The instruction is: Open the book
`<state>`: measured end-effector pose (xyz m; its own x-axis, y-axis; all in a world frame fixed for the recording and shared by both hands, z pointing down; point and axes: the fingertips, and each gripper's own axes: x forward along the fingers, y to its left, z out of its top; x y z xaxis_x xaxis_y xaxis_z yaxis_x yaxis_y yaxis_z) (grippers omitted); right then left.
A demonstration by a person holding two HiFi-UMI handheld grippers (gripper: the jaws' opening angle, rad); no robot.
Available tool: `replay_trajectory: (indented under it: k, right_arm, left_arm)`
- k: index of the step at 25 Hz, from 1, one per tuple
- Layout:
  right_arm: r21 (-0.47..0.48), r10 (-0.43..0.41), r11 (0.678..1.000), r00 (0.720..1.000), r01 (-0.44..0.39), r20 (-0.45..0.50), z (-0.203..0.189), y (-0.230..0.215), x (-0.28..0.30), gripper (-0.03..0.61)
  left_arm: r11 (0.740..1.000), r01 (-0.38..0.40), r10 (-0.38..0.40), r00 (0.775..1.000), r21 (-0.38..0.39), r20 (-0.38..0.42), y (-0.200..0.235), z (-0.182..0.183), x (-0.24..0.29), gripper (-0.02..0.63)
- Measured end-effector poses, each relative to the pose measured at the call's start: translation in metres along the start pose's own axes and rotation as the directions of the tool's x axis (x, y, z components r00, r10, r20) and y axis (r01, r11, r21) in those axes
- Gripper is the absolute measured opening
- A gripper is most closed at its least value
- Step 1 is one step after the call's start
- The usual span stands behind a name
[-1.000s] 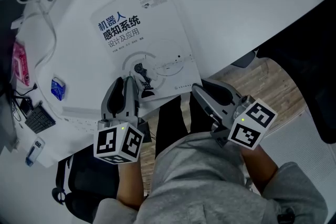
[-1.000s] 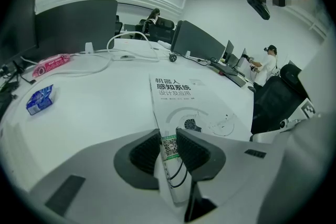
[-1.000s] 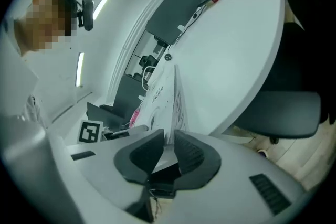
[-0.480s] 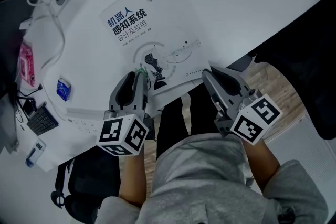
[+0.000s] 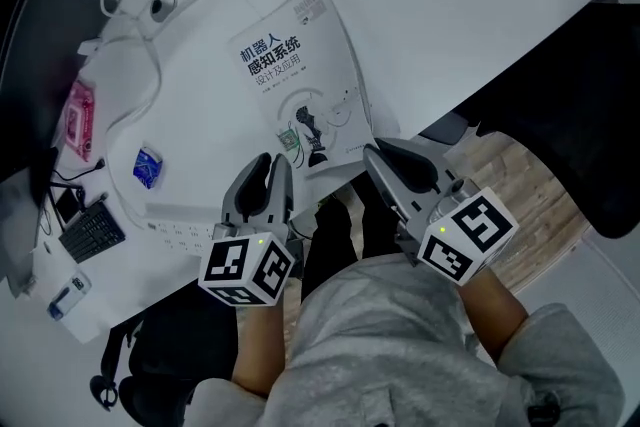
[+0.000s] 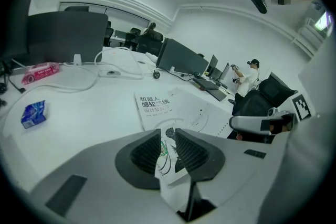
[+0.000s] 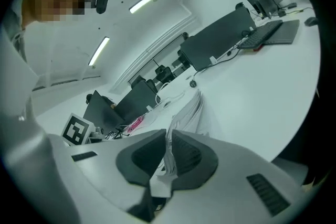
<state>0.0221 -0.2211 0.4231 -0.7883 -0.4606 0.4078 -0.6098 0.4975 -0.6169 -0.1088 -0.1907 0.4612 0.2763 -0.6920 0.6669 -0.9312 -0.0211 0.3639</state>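
Pinching near edge of book (image 5: 300,75): floppy cover corner in just-closed left claw (image 5: 277,161), limp pages clamped in right claw (image 5: 381,155); likely light, bendy, tear-prone.

On the white bench (image 5: 450,25) lie a looping white cable (image 5: 140,65), a pink packet (image 5: 78,120), a blue packet (image 5: 147,167), a black keyboard (image 5: 92,233) and a white power strip (image 5: 180,218).
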Motion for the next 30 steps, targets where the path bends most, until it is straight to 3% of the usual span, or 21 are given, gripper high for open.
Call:
replay_trajectory:
  k: [13,30]
  right_arm:
    - [-0.259,0.063,0.964,0.998,-0.060,0.003,-0.004,0.097,0.026,0.051]
    - [-0.331,0.104,0.939,0.994,-0.093,0.017,-0.034,0.160,0.072,0.048]
  left_arm:
    - [0.999,-0.054,0.053,0.985,0.004,0.163,0.023,0.021,-0.104,0.089]
    - [0.994,-0.101,0.106,0.967,-0.035,0.232,0.060,-0.003,-0.183,0.086]
